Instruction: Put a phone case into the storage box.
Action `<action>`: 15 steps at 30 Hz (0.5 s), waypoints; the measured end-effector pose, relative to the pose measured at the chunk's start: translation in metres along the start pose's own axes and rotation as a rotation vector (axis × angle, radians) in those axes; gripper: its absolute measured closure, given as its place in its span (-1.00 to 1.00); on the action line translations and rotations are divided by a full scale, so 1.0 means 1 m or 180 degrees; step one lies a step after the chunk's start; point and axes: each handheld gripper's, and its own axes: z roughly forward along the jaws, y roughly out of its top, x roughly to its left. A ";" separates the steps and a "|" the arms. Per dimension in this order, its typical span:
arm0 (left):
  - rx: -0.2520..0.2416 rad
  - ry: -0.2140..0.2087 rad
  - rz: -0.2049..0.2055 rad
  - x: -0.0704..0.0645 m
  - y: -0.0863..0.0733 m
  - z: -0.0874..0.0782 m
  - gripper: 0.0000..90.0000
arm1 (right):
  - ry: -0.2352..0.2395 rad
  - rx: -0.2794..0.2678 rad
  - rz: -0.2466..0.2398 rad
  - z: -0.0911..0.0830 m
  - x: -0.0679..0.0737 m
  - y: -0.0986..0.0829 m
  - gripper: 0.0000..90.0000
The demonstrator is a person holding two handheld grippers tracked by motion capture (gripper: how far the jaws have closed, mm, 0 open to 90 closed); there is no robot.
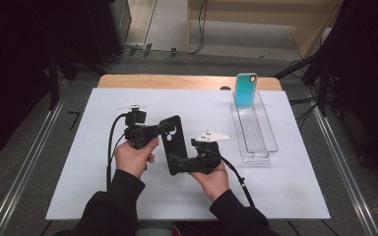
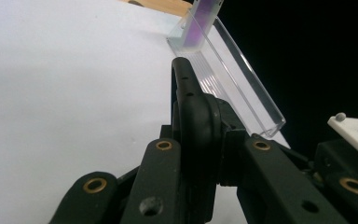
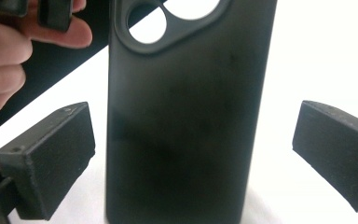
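left tool (image 1: 153,130) clamped on black phone case (image 1: 173,142) top edge, holding it upright; right tool (image 1: 184,163) jaws wide apart around its base, ready to regrip.

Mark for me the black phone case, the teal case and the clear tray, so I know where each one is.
black phone case (image 3: 186,130), right gripper view, flat back below the camera cutout.
teal case (image 1: 246,91), high view, middle of its teal face.
clear tray (image 1: 268,142), high view, right-hand long wall.

near-right table (image 1: 285,196): open | far right: clear tray (image 1: 256,135) with teal case (image 1: 246,91) blocks
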 end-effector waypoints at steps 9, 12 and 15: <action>-0.0176 0.0049 0.0311 -0.005 -0.006 0.001 0.81 | 0.0086 0.0331 -0.0234 -0.012 -0.008 0.001 -1.00; -0.0205 0.0059 0.0390 -0.005 -0.009 0.002 0.81 | 0.0114 0.0364 -0.0301 -0.016 -0.010 0.001 -1.00; -0.0243 0.0060 0.0470 -0.006 -0.012 0.003 0.81 | 0.0209 0.0385 -0.0290 -0.018 -0.014 0.002 -1.00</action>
